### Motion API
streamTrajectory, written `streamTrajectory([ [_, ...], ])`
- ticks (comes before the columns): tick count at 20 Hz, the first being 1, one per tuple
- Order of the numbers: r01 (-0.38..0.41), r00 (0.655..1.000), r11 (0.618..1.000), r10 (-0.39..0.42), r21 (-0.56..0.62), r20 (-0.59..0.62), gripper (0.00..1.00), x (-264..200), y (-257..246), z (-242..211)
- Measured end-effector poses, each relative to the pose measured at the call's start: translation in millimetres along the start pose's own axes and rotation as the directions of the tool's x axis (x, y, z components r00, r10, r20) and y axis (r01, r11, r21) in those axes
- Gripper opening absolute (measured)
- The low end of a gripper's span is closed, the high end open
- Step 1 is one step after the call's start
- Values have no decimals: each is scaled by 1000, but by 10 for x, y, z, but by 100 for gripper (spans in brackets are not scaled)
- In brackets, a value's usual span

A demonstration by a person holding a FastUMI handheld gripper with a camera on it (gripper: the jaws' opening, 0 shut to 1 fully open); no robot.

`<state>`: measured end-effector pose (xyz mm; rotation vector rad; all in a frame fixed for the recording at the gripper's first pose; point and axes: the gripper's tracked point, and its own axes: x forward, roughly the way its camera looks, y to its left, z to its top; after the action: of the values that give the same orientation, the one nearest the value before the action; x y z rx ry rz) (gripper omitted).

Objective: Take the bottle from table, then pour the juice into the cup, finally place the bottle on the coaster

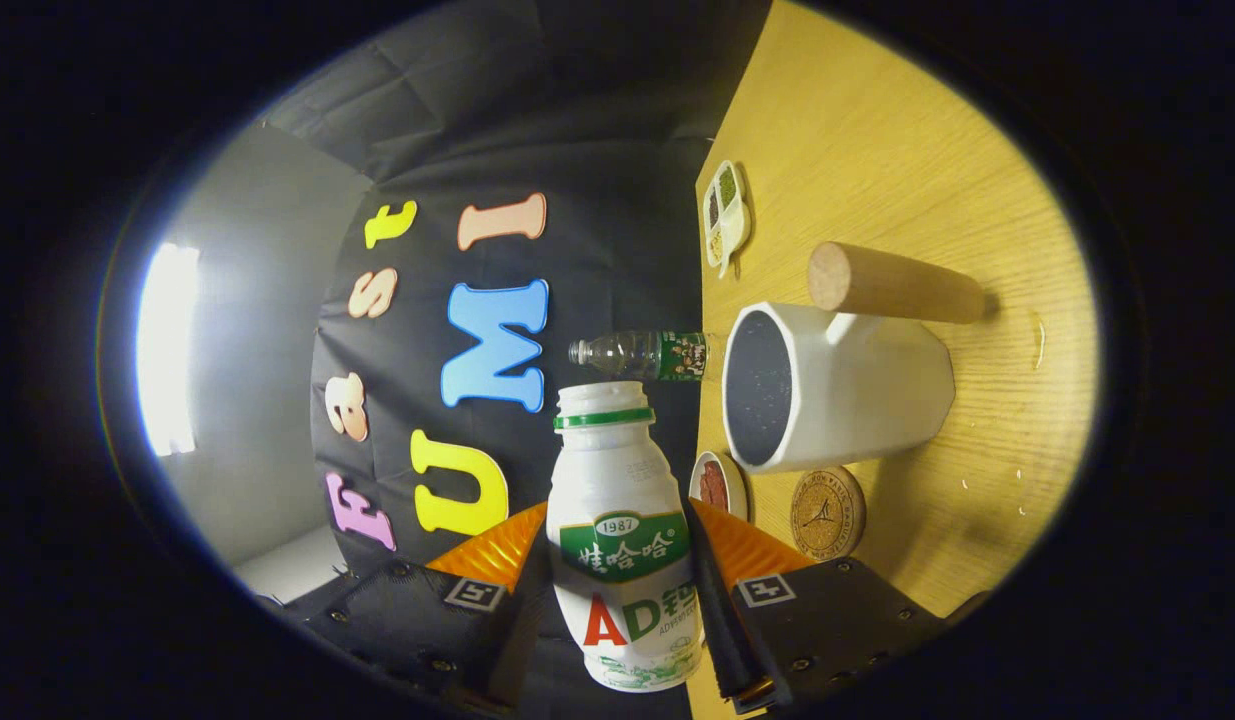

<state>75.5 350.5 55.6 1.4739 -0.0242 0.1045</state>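
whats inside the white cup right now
The white cup shows a dark, speckled interior; whether that is liquid cannot be told. The gripper holds the bottle beside its rim.

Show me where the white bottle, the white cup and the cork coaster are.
white bottle (622, 540): gripper view, its label, between the gripper (617, 590) fingers.
white cup (857, 390): gripper view, its side wall.
cork coaster (827, 512): gripper view, its face.

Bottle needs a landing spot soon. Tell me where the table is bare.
The gripper is shut on the white bottle. The coaster top is bare, though tight beside the white cup and a small dish. Open wood lies beyond cup and wooden handle.
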Motion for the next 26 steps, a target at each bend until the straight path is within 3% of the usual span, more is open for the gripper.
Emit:
streamTrajectory([
  [7,21,998,967,-37,-254,-58,69,51,-89,-280],
  [13,18,995,938,-49,-346,-82,69,72,-97,-368],
  [15,19,996,911,-53,-413,-70,69,91,-92,-369],
  [22,43,995,696,-94,-717,-32,70,291,-150,-375],
  [26,55,997,486,-77,-872,20,69,353,-79,-354],
])
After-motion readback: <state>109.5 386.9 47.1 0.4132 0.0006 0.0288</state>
